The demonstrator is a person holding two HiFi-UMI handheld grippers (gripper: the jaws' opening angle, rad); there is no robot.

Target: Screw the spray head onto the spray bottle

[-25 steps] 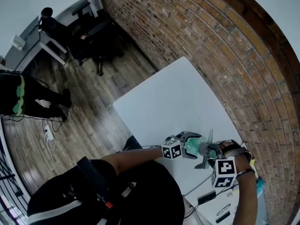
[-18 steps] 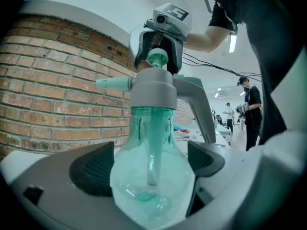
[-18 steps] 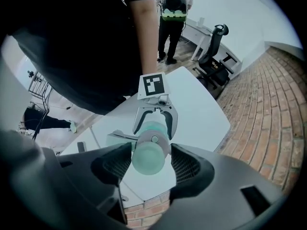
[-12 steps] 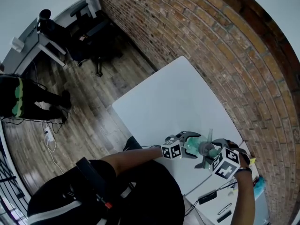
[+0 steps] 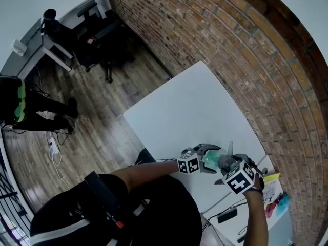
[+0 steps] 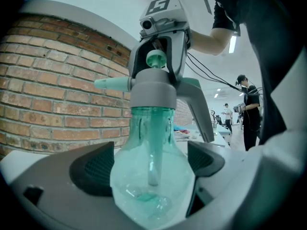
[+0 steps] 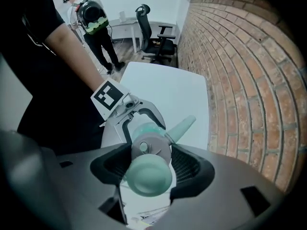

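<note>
The brick wall (image 5: 246, 50) ran down the right of the head view, and the white table (image 5: 195, 106) lay against it, mid-frame. Over the table's lower end, toward the lower right, the two grippers met.

The left gripper (image 6: 151, 166) lay nearly level, its jaws spread wide and clamped on the round belly of the spray bottle (image 6: 152, 186), which stood upright at the centre of the left gripper view, lifted off the table. The right gripper (image 7: 151, 164) pointed down from above, its pads closed on either side of the spray head (image 7: 149, 150), which sat on the bottle's neck.

In the left gripper view the grey collar (image 6: 152, 96) looked square on the neck, with the nozzle (image 6: 112, 84) pointing to the frame's left and the trigger (image 6: 201, 111) slanting to the lower right. Whether the thread was fully home could not be seen.

The step in hand seemed to be turning the head down. To do it well, the left grip should hold the thin clear bottle firmly without crushing it. The right should twist about the neck's own line, keeping the collar level so the thread does not cross. It should also re-grip in short turns and stop once the collar binds.
</note>
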